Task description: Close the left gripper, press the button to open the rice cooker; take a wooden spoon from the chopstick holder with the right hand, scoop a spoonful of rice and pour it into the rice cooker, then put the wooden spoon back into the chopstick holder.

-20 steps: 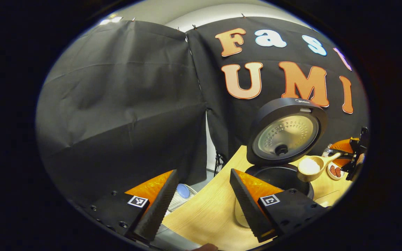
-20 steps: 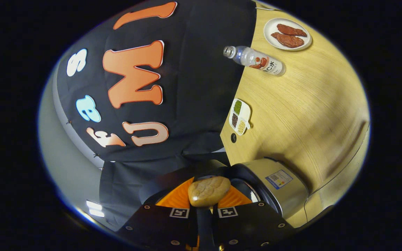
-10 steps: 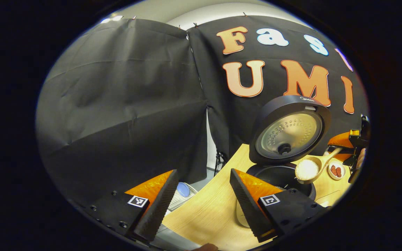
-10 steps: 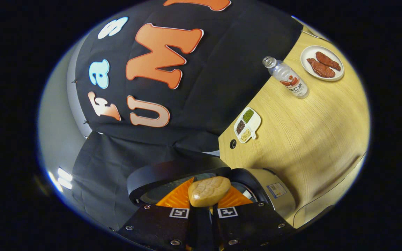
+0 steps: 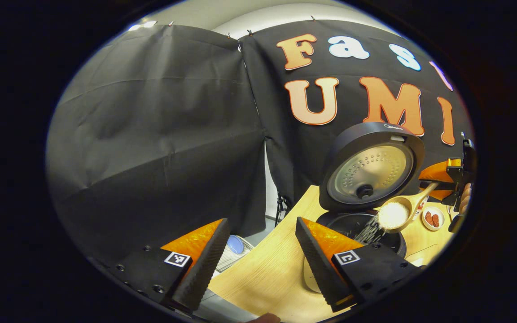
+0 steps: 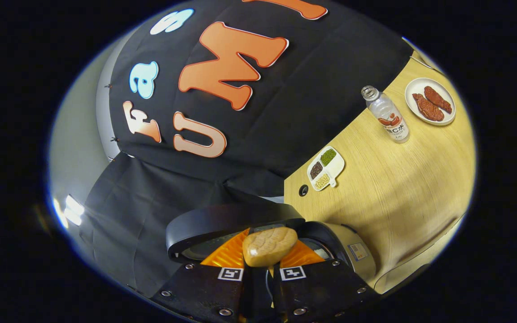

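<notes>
The rice cooker (image 5: 370,170) stands on the wooden table with its lid raised and its dark inner pot (image 5: 352,224) exposed. Over the pot's right rim, the wooden spoon (image 5: 395,214) is tipped on its side and white rice streams from its bowl into the pot. My right gripper (image 5: 447,179) holds the spoon's handle at the right edge of the left gripper view. In the right gripper view that gripper (image 6: 272,240) is shut on the spoon's handle end (image 6: 269,246), above the cooker's lid (image 6: 231,222). My left gripper (image 5: 262,224) hangs open and holds nothing, left of the cooker.
On the table (image 6: 397,197) behind the cooker lie a small divided dish of beans (image 6: 326,168), a clear bottle (image 6: 388,119) and a plate of meat (image 6: 430,107). A round cable hole (image 6: 303,190) sits by the table's back edge.
The right gripper has rolled the spoon from level to tipped, so rice now pours into the pot. The left gripper has stayed put and open.
</notes>
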Demonstrator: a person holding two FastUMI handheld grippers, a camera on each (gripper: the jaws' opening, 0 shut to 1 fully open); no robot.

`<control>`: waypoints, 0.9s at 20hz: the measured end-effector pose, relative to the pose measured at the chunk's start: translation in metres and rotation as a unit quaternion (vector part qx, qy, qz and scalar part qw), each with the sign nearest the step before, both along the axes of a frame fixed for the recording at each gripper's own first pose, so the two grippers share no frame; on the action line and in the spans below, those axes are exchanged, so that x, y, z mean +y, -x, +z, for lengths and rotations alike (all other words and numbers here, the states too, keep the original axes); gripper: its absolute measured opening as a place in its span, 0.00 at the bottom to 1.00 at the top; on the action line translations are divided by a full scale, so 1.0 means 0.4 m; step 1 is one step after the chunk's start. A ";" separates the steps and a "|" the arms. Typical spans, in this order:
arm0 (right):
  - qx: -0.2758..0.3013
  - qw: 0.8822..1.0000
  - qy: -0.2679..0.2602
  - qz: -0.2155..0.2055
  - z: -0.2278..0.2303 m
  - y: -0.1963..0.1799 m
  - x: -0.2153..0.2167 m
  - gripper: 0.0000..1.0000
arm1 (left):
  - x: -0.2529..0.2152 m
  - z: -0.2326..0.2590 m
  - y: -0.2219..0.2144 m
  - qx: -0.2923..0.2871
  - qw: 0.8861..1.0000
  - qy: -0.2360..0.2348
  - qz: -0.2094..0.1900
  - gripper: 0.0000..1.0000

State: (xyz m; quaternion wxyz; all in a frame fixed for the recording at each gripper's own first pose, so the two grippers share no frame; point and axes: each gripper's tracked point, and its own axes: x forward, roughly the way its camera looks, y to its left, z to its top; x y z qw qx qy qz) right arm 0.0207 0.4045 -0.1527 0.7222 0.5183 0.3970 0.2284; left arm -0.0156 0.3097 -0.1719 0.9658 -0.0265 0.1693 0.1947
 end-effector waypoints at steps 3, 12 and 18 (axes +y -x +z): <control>-0.017 1.000 0.011 0.002 0.014 -0.005 -0.001 0.15 | -0.009 -0.001 -0.005 -0.001 1.000 -0.001 -0.003 1.00; -0.077 0.995 0.056 0.013 0.067 -0.006 0.006 0.16 | -0.028 0.011 -0.012 -0.004 1.000 -0.005 -0.011 1.00; -0.091 0.992 0.079 0.022 0.061 0.010 0.017 0.16 | -0.029 0.007 -0.007 0.000 1.000 -0.003 -0.011 0.95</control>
